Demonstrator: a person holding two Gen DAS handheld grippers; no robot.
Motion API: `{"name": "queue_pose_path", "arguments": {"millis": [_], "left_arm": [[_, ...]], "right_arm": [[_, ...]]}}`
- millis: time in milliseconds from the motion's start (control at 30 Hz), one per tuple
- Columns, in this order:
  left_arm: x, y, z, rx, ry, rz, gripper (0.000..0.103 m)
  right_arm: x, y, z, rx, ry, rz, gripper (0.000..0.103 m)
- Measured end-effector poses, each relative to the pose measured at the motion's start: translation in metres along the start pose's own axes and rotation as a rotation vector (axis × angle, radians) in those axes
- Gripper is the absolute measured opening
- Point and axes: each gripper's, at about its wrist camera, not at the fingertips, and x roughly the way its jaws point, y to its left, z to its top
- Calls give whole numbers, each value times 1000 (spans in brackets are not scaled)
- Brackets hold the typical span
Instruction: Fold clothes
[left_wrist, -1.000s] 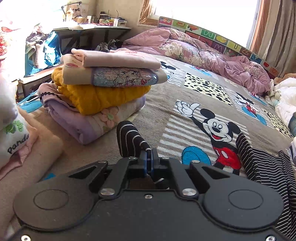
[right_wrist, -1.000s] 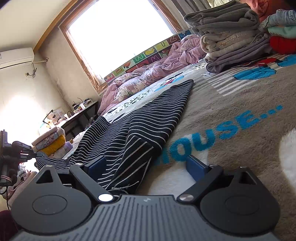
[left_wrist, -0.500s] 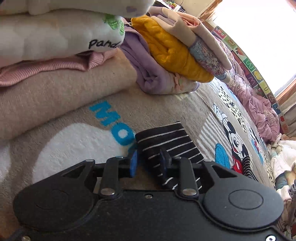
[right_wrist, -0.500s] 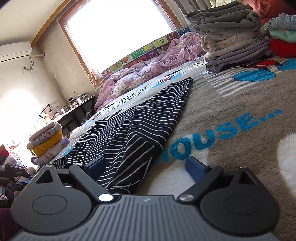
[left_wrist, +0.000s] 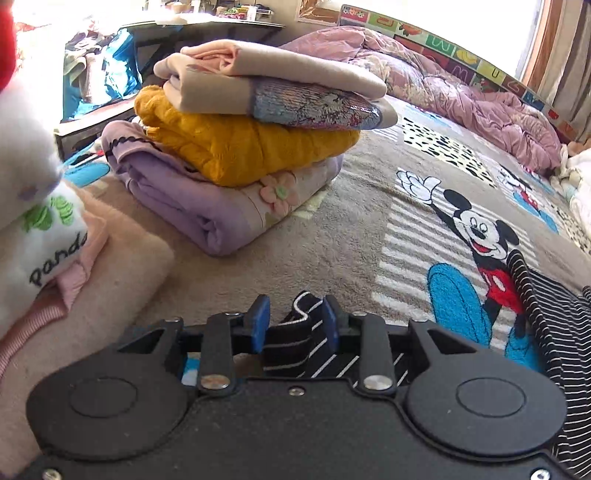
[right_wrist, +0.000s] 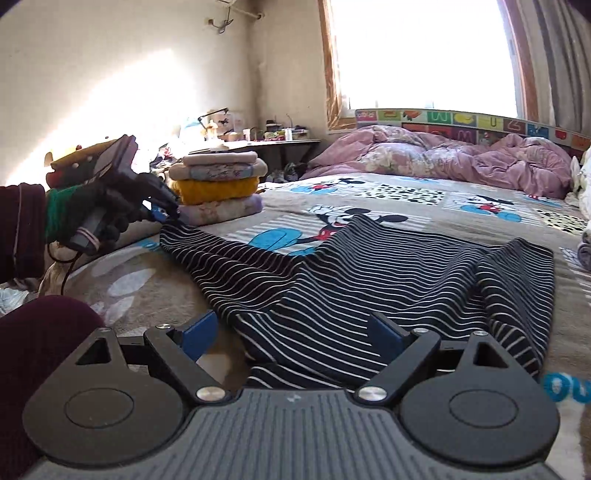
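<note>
My left gripper (left_wrist: 294, 325), part open, brackets the striped garment's (right_wrist: 369, 280) sleeve end. My right gripper (right_wrist: 291, 332) gapes wide over its near edge, gripping nothing.

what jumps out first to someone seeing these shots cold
The black striped garment sprawls across the Mickey Mouse blanket, one end between the blue pads of the left claw, which are parted. The right claw is open over its near edge. Behind the left claw, a folded stack with a mustard sweater stands out.
</note>
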Motion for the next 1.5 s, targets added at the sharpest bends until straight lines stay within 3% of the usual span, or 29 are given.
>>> {"name": "queue_pose_path", "arguments": {"millis": [67,167,267,367,433,500,533,633,667,733,867,933,1067,1133,1200,1333,1500], "left_arm": [[-4,-6,8,22,-24,-3,30],[-9,-13,18,50,-57,-8,41],[2,-20,17,100,5,-7,41],[27,-19,6,120,105,47,41],[38,-16,-2,117,135,34,37],[40,-16,-2,128,118,12,8],[36,-17,1,130,91,4,8],[9,-15,21,79,-107,-60,7],[8,-16,27,69,-122,-58,7],[14,-22,32,92,-131,-20,5],[54,-24,25,117,-15,58,8],[49,-22,19,122,-27,110,8],[3,-24,9,102,-112,29,12],[-15,-32,0,131,-108,-31,20],[-23,-42,-10,163,-72,-85,37],[-30,-64,-24,149,9,-136,37],[-62,-117,-21,172,-11,-303,37]], "right_arm": [[10,9,2,-8,20,29,88],[17,18,-1,-15,45,57,88],[23,20,-9,-11,67,80,88],[24,21,-15,2,75,99,88],[24,21,-17,17,77,118,88],[25,21,-18,20,89,124,88],[26,20,-20,22,97,127,88],[28,19,-23,22,123,140,88],[28,19,-24,17,128,142,88],[28,21,-26,3,137,142,89],[26,28,-29,-37,151,133,90],[25,32,-30,-71,154,122,90],[12,40,-31,-101,119,105,89],[12,42,-32,-108,113,114,90],[15,44,-34,-116,129,118,93],[11,41,-27,-89,118,125,92],[-10,19,-19,68,79,106,89]]}}
